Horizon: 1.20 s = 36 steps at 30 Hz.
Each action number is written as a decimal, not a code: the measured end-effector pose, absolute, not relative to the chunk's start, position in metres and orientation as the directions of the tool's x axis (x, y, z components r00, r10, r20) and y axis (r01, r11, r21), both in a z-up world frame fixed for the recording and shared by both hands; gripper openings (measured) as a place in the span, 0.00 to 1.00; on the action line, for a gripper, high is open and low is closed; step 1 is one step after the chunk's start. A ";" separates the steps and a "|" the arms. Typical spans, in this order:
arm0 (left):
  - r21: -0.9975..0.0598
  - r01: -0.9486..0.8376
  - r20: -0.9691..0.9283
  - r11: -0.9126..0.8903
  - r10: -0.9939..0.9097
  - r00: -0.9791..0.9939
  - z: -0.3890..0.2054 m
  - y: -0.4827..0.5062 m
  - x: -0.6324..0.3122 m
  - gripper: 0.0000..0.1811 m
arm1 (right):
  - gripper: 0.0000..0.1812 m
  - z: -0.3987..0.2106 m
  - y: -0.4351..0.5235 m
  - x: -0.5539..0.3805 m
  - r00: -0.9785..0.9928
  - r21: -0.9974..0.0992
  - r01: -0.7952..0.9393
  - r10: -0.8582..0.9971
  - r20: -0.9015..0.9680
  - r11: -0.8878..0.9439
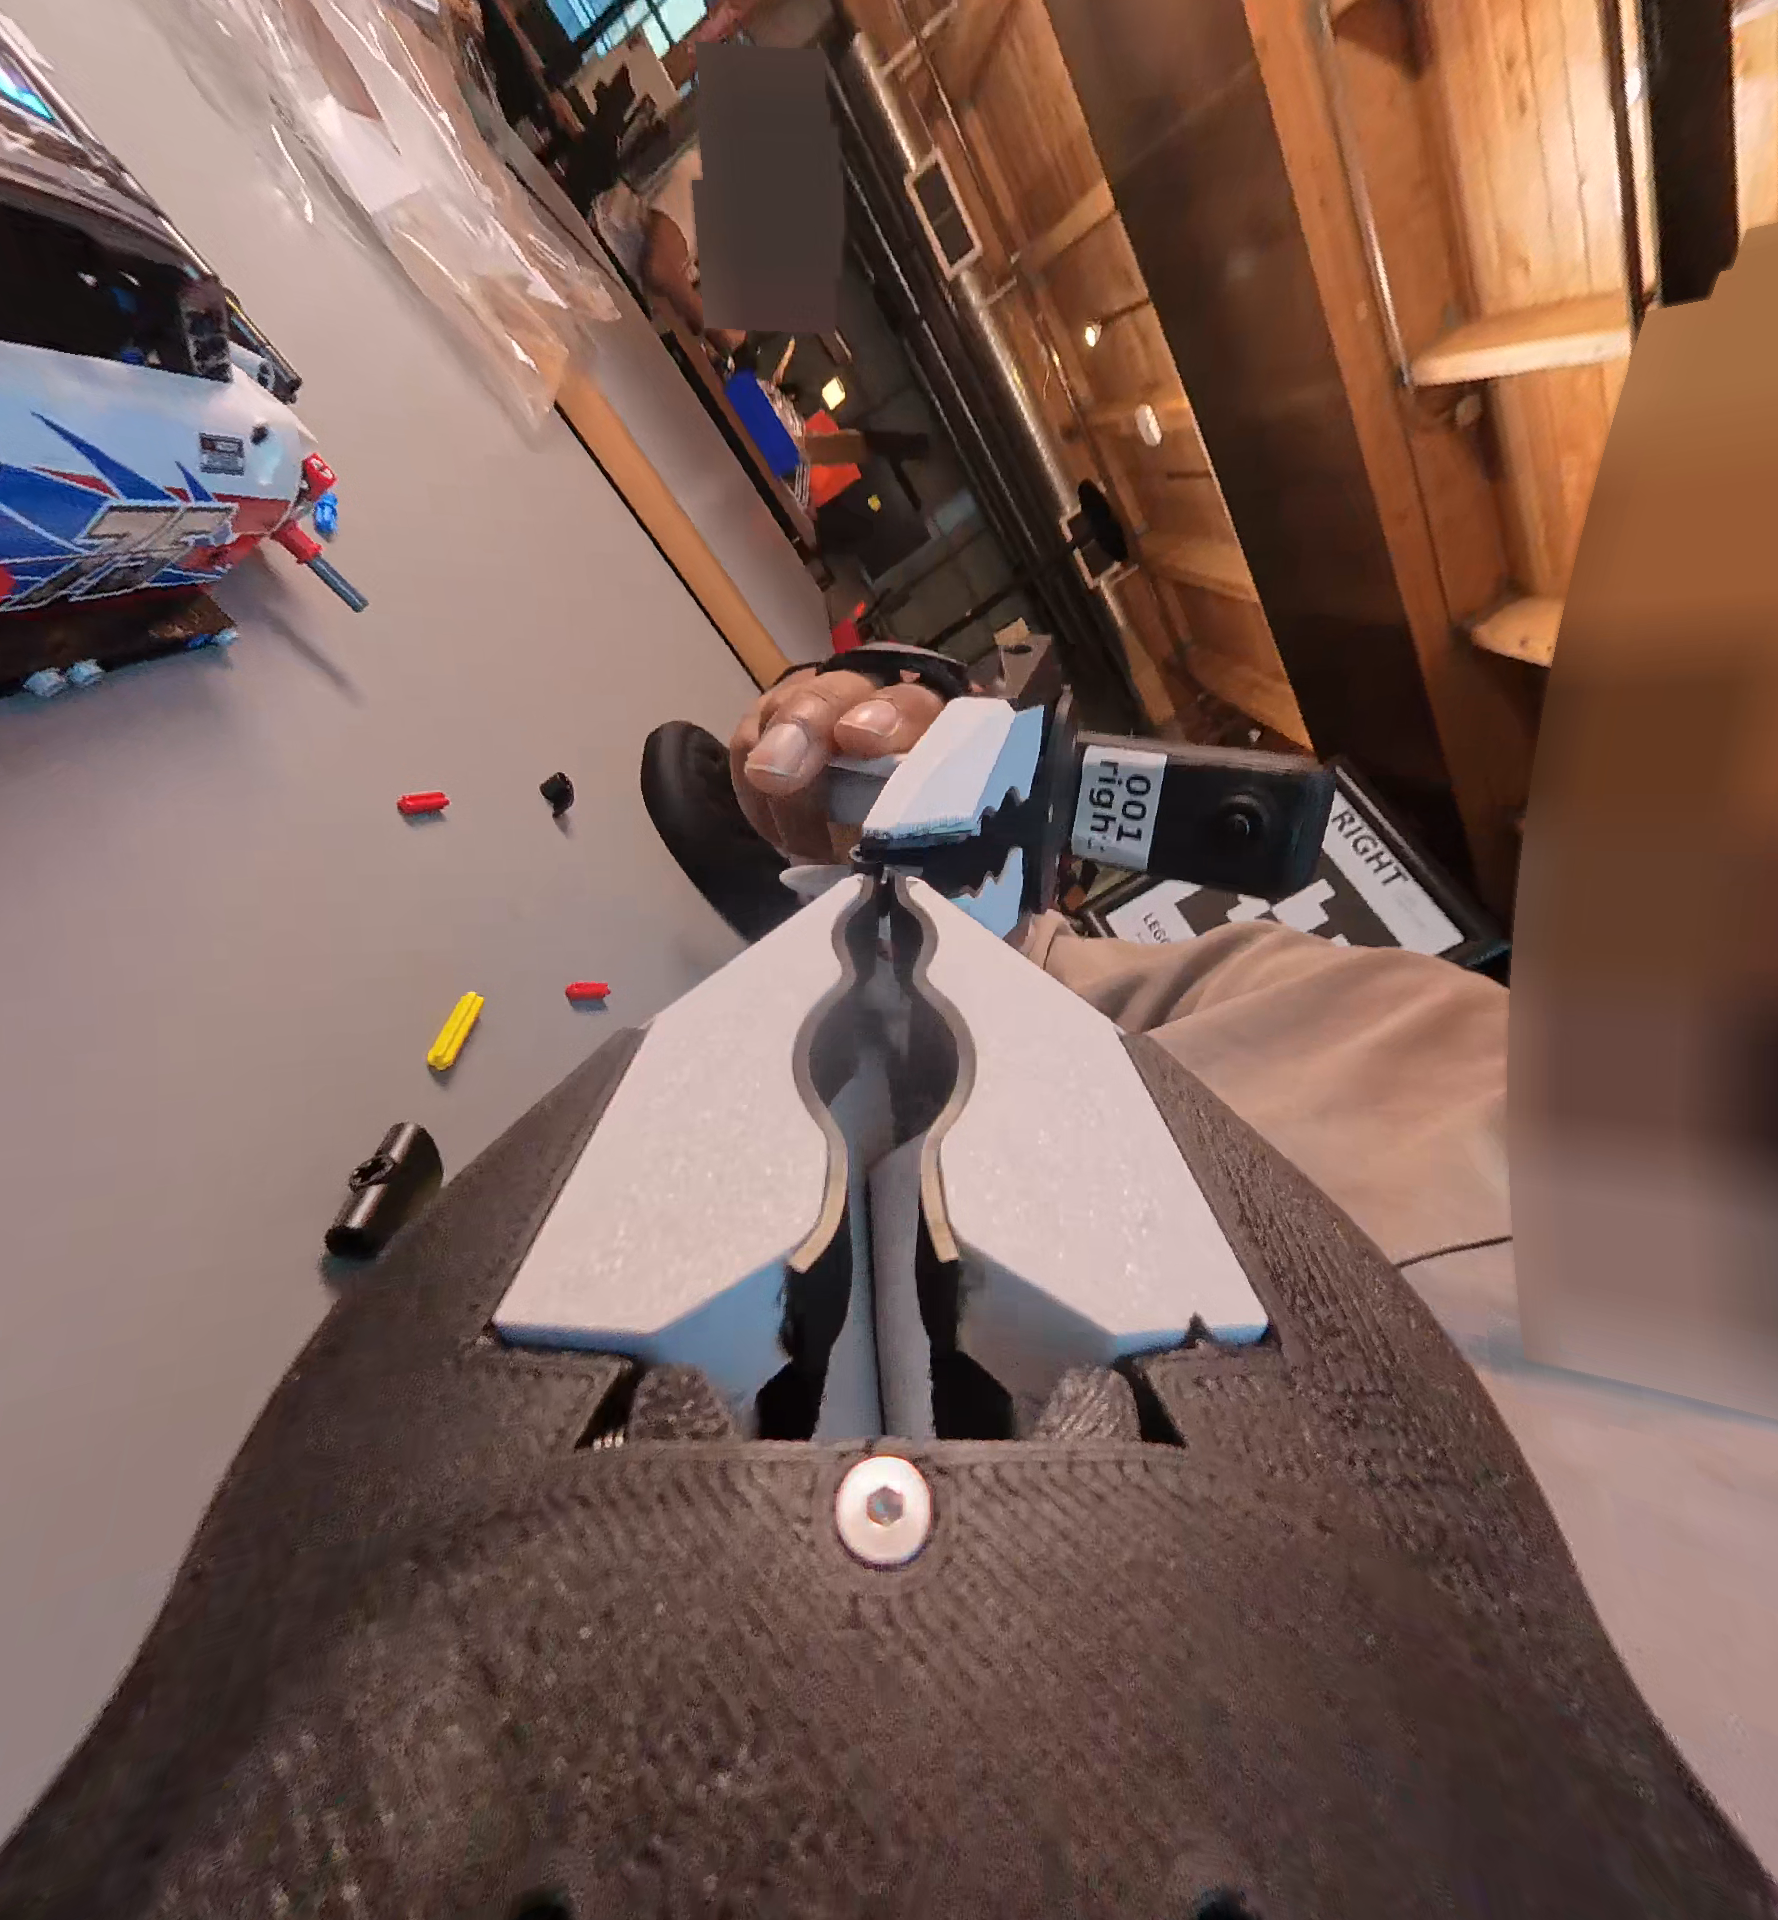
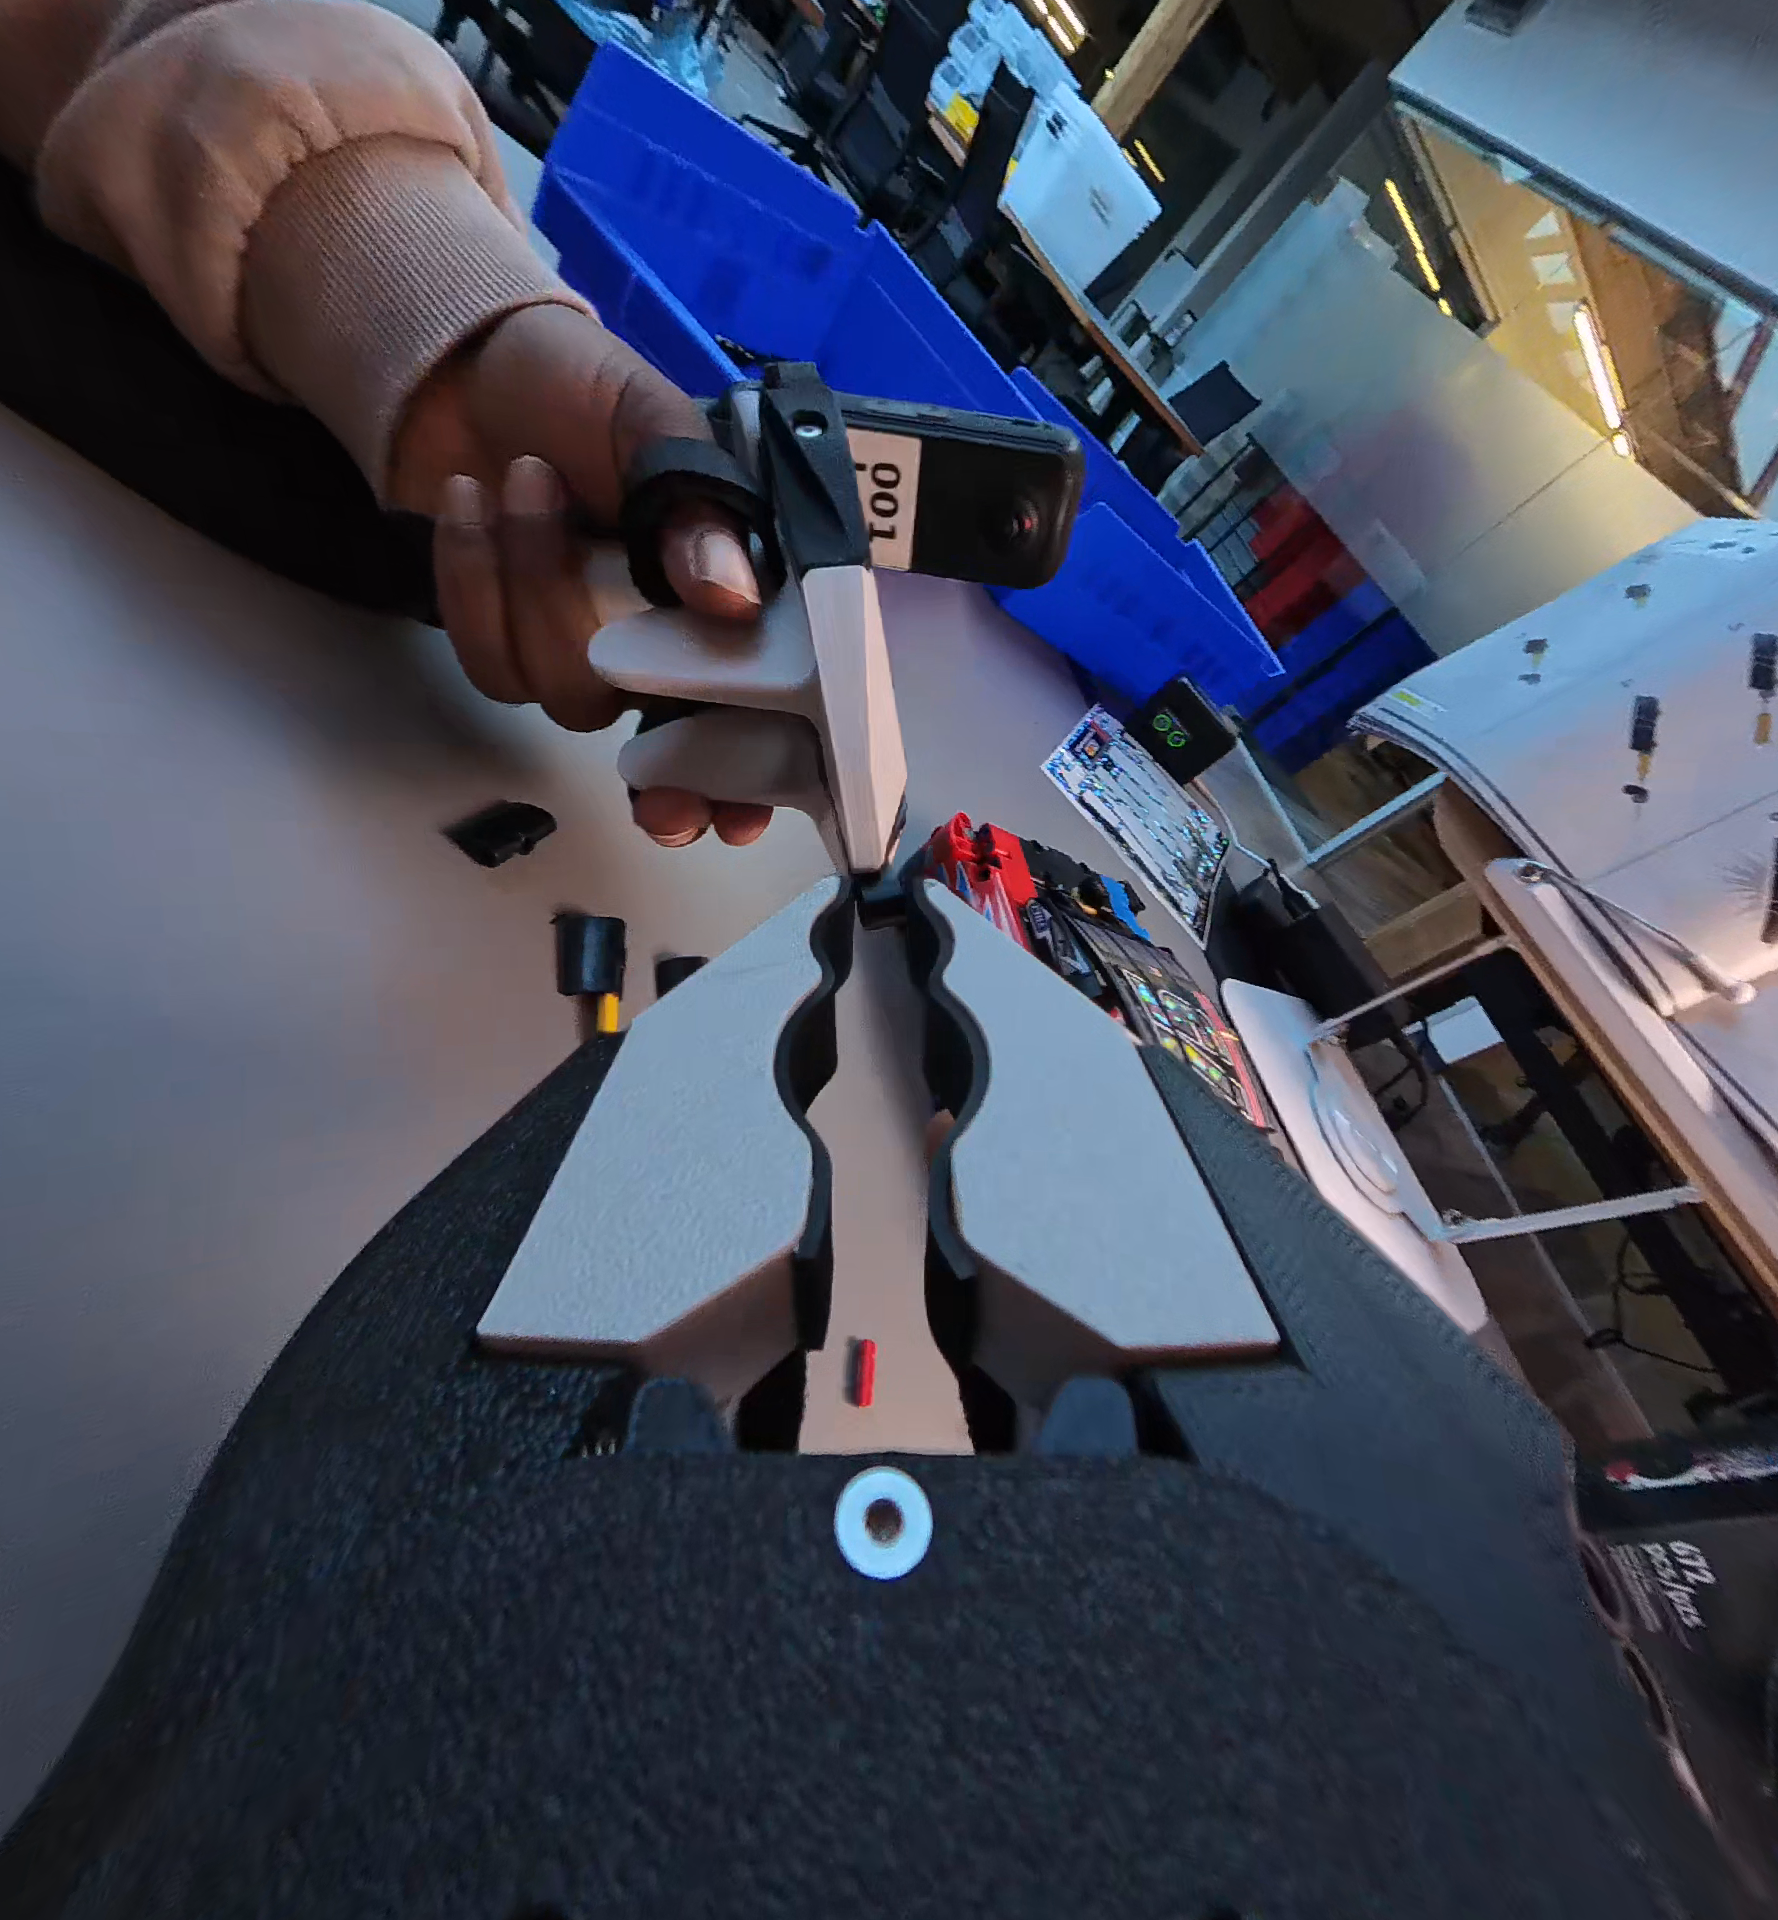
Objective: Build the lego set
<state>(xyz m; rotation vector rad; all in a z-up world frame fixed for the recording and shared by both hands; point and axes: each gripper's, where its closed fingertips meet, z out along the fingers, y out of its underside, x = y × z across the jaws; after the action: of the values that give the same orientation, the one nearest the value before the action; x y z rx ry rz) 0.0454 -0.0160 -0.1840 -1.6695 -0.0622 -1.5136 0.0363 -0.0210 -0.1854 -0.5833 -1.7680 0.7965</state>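
My two grippers meet tip to tip above the grey table [image 1: 511, 644]. My left gripper [image 1: 880, 885] is shut on a small black Lego piece [image 1: 880, 920]. My right gripper [image 2: 880, 896] is shut on a small black piece [image 2: 880, 902] at the same spot. I cannot tell whether it is one piece or two pressed together. The right gripper also shows in the left wrist view [image 1: 906, 844], and the left gripper in the right wrist view [image 2: 869, 857], each held by a hand. The white, blue and red Lego car [image 1: 85, 468] stands at the far left, and is partly hidden in the right wrist view [image 2: 1051, 925].
Loose pieces lie on the table: two red pins [image 1: 423, 802] [image 1: 587, 990], a yellow axle [image 1: 456, 1029], a black connector [image 1: 386, 1184] and a black tyre [image 1: 698, 821]. Clear plastic bags [image 1: 397, 177] lie further back. A sticker sheet [image 2: 1139, 821], blue bins [image 2: 812, 281] and an open booklet [image 2: 1643, 727] are beyond the car.
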 end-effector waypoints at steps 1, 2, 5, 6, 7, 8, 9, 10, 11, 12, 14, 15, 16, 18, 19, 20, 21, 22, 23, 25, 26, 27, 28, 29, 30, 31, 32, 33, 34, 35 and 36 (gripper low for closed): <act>-0.526 0.583 0.841 -0.620 -0.479 0.249 -0.181 -0.015 0.044 0.00 | 0.04 -0.183 -0.019 0.035 -0.289 -0.742 0.008 0.712 0.640 0.670; -0.506 0.611 0.850 -0.609 -0.473 0.233 -0.179 -0.013 0.042 0.00 | 0.04 -0.180 -0.017 0.034 -0.259 -0.732 0.008 0.709 0.656 0.681; -0.449 0.685 0.871 -0.573 -0.451 0.194 -0.172 -0.009 0.037 0.00 | 0.04 -0.173 -0.013 0.031 -0.177 -0.694 0.014 0.685 0.707 0.720; -0.432 0.707 0.876 -0.560 -0.446 0.183 -0.170 -0.008 0.036 0.00 | 0.04 -0.171 -0.013 0.030 -0.152 -0.679 0.015 0.673 0.724 0.734; -0.415 0.728 0.881 -0.545 -0.441 0.171 -0.169 -0.008 0.034 0.00 | 0.04 -0.169 -0.012 0.029 -0.127 -0.665 0.019 0.661 0.739 0.747; -0.397 0.750 0.885 -0.530 -0.436 0.161 -0.167 -0.007 0.033 0.00 | 0.04 -0.168 -0.011 0.028 -0.104 -0.649 0.025 0.648 0.754 0.760; -0.381 0.771 0.889 -0.511 -0.433 0.152 -0.165 -0.007 0.030 0.00 | 0.02 -0.166 -0.011 0.027 -0.079 -0.631 0.029 0.631 0.772 0.775; -0.367 0.786 0.892 -0.498 -0.429 0.144 -0.163 -0.007 0.028 0.00 | 0.01 -0.164 -0.011 0.027 -0.055 -0.612 0.032 0.613 0.788 0.790; -0.356 0.798 0.894 -0.487 -0.427 0.138 -0.162 -0.008 0.027 0.00 | 0.00 -0.163 -0.010 0.026 -0.038 -0.600 0.039 0.601 0.798 0.799; -0.348 0.803 0.895 -0.484 -0.425 0.132 -0.162 -0.008 0.026 0.00 | 0.00 -0.163 -0.010 0.025 -0.030 -0.596 0.042 0.598 0.801 0.802; -0.335 0.808 0.899 -0.485 -0.422 0.119 -0.161 -0.010 0.026 0.00 | 0.00 -0.162 -0.011 0.025 -0.026 -0.599 0.039 0.600 0.799 0.800; -0.334 0.810 0.900 -0.482 -0.418 0.123 -0.161 -0.010 0.026 0.00 | 0.01 -0.162 -0.011 0.024 -0.027 -0.599 0.041 0.600 0.799 0.800; -0.337 0.811 0.901 -0.478 -0.415 0.130 -0.161 -0.010 0.025 0.00 | 0.01 -0.162 -0.011 0.024 -0.026 -0.598 0.045 0.600 0.800 0.800; -0.331 0.819 0.904 -0.468 -0.407 0.133 -0.162 -0.010 0.023 0.00 | 0.03 -0.162 -0.011 0.023 -0.022 -0.595 0.051 0.597 0.802 0.802; -0.328 0.822 0.905 -0.465 -0.403 0.134 -0.162 -0.010 0.023 0.00 | 0.03 -0.163 -0.012 0.023 -0.025 -0.596 0.054 0.598 0.801 0.801; -0.325 0.822 0.907 -0.468 -0.401 0.130 -0.162 -0.010 0.024 0.00 | 0.04 -0.164 -0.011 0.022 -0.026 -0.600 0.061 0.602 0.798 0.798; -0.321 0.826 0.909 -0.464 -0.396 0.131 -0.163 -0.010 0.023 0.00 | 0.04 -0.165 -0.012 0.021 -0.030 -0.604 0.066 0.607 0.794 0.794; -0.321 0.830 0.910 -0.456 -0.391 0.137 -0.164 -0.010 0.023 0.00 | 0.04 -0.166 -0.013 0.021 -0.038 -0.610 0.068 0.613 0.789 0.789; -0.321 0.830 0.911 -0.456 -0.389 0.138 -0.164 -0.010 0.023 0.00 | 0.04 -0.166 -0.013 0.020 -0.037 -0.617 0.070 0.620 0.784 0.784; -0.311 0.832 0.913 -0.458 -0.387 0.128 -0.164 -0.010 0.023 0.00 | 0.03 -0.166 -0.013 0.020 -0.035 -0.624 0.071 0.628 0.778 0.778; -0.311 0.834 0.914 -0.456 -0.384 0.130 -0.164 -0.010 0.023 0.00 | 0.03 -0.166 -0.013 0.019 -0.035 -0.627 0.075 0.631 0.775 0.775; -0.307 0.836 0.916 -0.455 -0.381 0.130 -0.165 -0.010 0.022 0.00 | 0.03 -0.167 -0.012 0.019 -0.035 -0.630 0.079 0.633 0.773 0.773; -0.301 0.838 0.918 -0.455 -0.376 0.125 -0.166 -0.010 0.022 0.00 | 0.03 -0.168 -0.012 0.018 -0.035 -0.630 0.084 0.634 0.772 0.772; -0.293 0.841 0.921 -0.455 -0.372 0.119 -0.166 -0.010 0.021 0.00 | 0.03 -0.168 -0.012 0.018 -0.035 -0.628 0.087 0.632 0.774 0.773; -0.285 0.844 0.923 -0.455 -0.367 0.114 -0.166 -0.010 0.021 0.00 | 0.03 -0.168 -0.012 0.017 -0.034 -0.625 0.090 0.630 0.776 0.775; -0.276 0.846 0.925 -0.456 -0.364 0.106 -0.167 -0.010 0.021 0.00 | 0.03 -0.169 -0.012 0.017 -0.033 -0.620 0.091 0.625 0.780 0.779; -0.266 0.848 0.928 -0.458 -0.361 0.096 -0.167 -0.010 0.021 0.00 | 0.03 -0.169 -0.012 0.017 -0.034 -0.613 0.091 0.618 0.786 0.785; -0.259 0.849 0.930 -0.461 -0.357 0.089 -0.167 -0.010 0.021 0.00 | 0.03 -0.170 -0.012 0.017 -0.036 -0.602 0.092 0.607 0.794 0.793; -0.255 0.848 0.932 -0.464 -0.352 0.088 -0.169 -0.010 0.021 0.00 | 0.03 -0.171 -0.012 0.017 -0.040 -0.588 0.096 0.594 0.804 0.803; -0.252 0.846 0.934 -0.470 -0.347 0.085 -0.169 -0.010 0.021 0.00 | 0.03 -0.172 -0.012 0.017 -0.046 -0.576 0.097 0.582 0.812 0.812; -0.249 0.843 0.935 -0.477 -0.346 0.081 -0.170 -0.010 0.021 0.00 | 0.03 -0.173 -0.012 0.018 -0.054 -0.573 0.095 0.579 0.813 0.814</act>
<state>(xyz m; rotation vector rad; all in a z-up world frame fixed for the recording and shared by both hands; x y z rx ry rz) 0.0213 -0.0097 -0.1701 -1.4042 -0.5352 -1.5779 0.0177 -0.0120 -0.1725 -0.5474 -1.5961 0.4279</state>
